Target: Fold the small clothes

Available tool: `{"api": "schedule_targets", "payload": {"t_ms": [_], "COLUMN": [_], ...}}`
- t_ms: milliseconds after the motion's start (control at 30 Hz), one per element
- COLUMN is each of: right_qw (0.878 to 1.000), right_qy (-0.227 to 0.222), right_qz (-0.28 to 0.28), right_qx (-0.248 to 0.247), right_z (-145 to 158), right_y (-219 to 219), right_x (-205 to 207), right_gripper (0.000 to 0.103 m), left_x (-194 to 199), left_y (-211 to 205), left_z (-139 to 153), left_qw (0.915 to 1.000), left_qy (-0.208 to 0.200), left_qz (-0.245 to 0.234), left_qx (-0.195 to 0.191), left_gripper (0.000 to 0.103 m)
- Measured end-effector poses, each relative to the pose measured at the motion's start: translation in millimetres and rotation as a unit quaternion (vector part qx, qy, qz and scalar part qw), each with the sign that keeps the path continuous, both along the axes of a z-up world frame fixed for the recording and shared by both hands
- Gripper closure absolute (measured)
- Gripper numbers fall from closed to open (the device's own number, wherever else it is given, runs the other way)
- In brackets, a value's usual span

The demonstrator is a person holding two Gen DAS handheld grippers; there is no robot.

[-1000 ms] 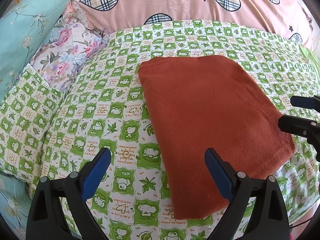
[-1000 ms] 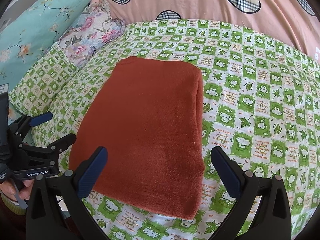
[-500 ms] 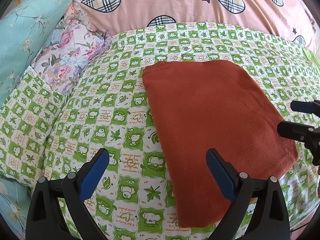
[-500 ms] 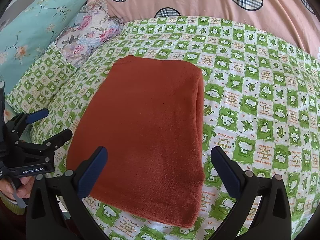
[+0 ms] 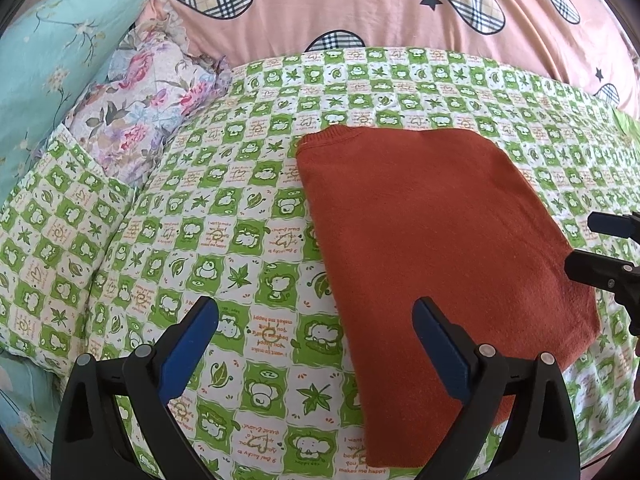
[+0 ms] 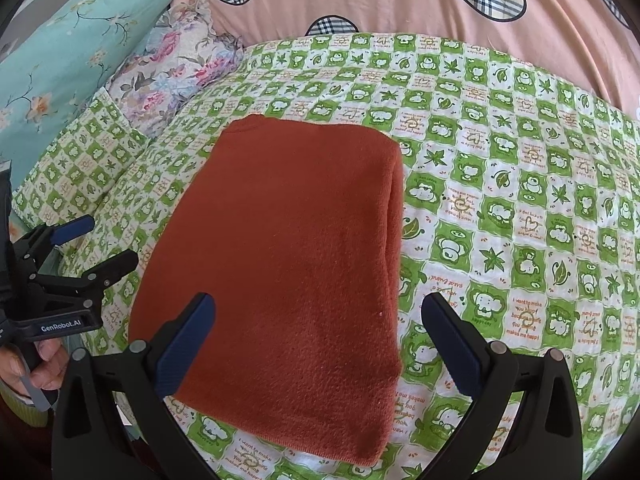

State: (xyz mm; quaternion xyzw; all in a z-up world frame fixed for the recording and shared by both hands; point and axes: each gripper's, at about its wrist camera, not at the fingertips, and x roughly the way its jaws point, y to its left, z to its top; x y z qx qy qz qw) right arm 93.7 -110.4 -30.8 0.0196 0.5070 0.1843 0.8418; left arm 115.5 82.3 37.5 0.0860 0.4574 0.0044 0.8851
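A rust-orange knit garment [image 5: 436,232] [image 6: 288,256] lies folded into a flat rectangle on the green-and-white checked bedspread [image 5: 224,240] [image 6: 520,208], its thick folded edge on the right side. My left gripper [image 5: 316,340] hovers open over the garment's near left edge, holding nothing. Over the garment's near end my right gripper [image 6: 316,332] is open and empty too. The right gripper also shows at the right edge of the left wrist view [image 5: 596,248], and the left gripper at the left edge of the right wrist view [image 6: 96,244].
A pink duvet [image 5: 360,8] with plaid hearts is piled at the back. A floral pillow [image 5: 148,112], a teal floral pillow [image 5: 52,52] and a checked pillow [image 5: 52,248] lie at the left. A hand [image 6: 36,364] holds the left gripper's handle.
Both grippers have drawn back and up a little from the garment, which now sits lower and farther in both views. The garment itself has not moved. Both stay open.
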Motion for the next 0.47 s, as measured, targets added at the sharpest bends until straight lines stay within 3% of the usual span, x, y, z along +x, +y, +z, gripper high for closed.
{"api": "schedule_targets", "payload": {"t_ms": [467], "right_qw": [1.0], "right_qy": [0.011], "right_qz": [0.001], "right_qx": [0.016], "right_z": [-11], "right_y": [1], "right_x": [3], "right_gripper": [0.0], "left_x": [-6], "left_y": [-2], "left_z": [-1], "left_qw": [1.0], "left_qy": [0.002], "left_qz": [0.007], "left_qx": [-0.003], "left_gripper": [0.004]}}
